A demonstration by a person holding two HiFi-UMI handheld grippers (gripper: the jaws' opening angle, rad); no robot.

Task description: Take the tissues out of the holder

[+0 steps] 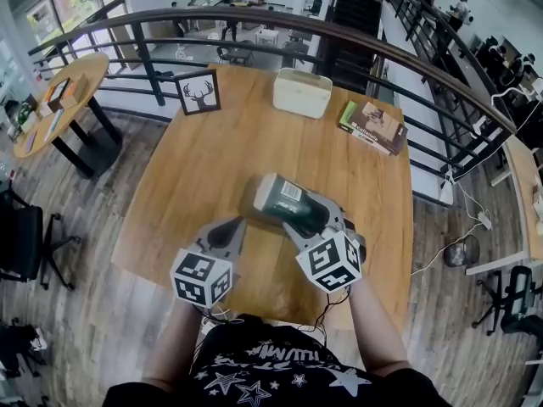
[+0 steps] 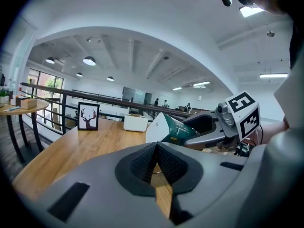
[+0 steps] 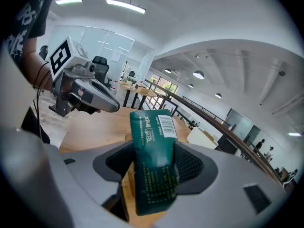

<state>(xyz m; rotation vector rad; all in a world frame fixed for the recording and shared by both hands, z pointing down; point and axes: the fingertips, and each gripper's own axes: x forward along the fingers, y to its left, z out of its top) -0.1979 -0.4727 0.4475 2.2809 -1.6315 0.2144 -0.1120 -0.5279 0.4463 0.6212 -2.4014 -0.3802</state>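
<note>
A dark green tissue pack (image 1: 284,197) with a white barcode label is held above the wooden table (image 1: 237,142), and my right gripper (image 1: 310,217) is shut on it. In the right gripper view the tissue pack (image 3: 153,146) stands lengthwise between the pads. The white tissue holder (image 1: 301,93) sits at the table's far edge, apart from both grippers. My left gripper (image 1: 227,230) is shut with nothing in it, just left of the pack. From the left gripper view the tissue pack (image 2: 167,127) shows to the right and the holder (image 2: 135,122) beyond.
A framed deer picture (image 1: 198,91) stands at the far left of the table. Stacked books (image 1: 373,125) lie at the far right. A dark metal railing (image 1: 254,15) curves behind the table. A round side table (image 1: 59,100) stands at the left.
</note>
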